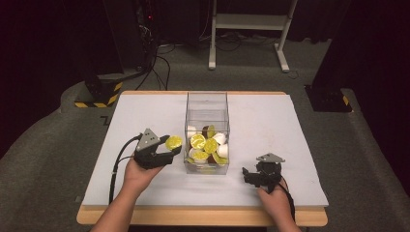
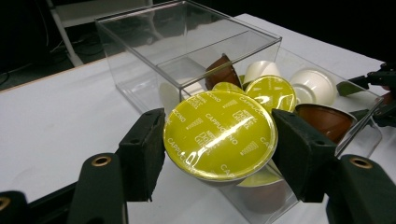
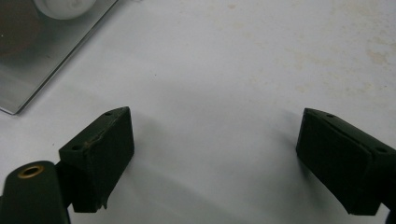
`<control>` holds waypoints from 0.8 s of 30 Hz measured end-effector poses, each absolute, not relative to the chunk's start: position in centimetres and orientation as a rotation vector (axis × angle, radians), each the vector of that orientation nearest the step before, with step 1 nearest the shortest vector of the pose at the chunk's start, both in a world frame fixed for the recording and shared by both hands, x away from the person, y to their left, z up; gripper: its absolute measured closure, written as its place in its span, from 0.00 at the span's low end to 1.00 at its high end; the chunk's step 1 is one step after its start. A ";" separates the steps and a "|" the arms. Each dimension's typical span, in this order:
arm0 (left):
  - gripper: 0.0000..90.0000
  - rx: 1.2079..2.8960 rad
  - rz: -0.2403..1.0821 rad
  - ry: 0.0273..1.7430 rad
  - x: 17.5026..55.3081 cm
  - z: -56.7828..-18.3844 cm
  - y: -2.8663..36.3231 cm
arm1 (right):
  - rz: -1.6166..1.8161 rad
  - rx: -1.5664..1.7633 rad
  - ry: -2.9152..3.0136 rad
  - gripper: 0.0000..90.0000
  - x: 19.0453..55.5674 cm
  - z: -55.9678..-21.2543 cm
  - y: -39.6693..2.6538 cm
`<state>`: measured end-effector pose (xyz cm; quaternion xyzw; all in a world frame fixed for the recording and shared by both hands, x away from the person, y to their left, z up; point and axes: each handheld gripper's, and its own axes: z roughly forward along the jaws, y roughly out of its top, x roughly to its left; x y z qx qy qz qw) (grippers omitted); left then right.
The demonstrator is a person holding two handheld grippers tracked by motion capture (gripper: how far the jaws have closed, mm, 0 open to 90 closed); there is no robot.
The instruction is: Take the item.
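Left gripper view: left tongs (image 2: 219, 140) pinching a yellow-lidded cappuccino capsule (image 2: 220, 135) by its rim, just beside the clear box (image 1: 206, 104) near wall. Advised: lift above the box rim, hold lid level, release over the capsules inside. Right tongs (image 3: 215, 158) spread, idle over the surface (image 3: 243, 60).

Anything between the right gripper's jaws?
Nothing: in the right gripper view the right gripper stands open over bare white table, the clear box off to one side.
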<state>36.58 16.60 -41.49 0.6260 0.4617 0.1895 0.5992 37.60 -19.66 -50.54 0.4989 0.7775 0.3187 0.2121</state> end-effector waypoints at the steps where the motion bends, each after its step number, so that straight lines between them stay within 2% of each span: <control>1: 0.42 1.452 0.443 1.074 36.6 -41.6 16.7 | 0.885 1.384 2.160 0.12 37.6 -50.5 -19.7; 24: 0.42 1.465 0.501 1.167 37.4 -44.2 19.8 | 0.885 1.384 2.160 0.12 37.6 -50.5 -19.7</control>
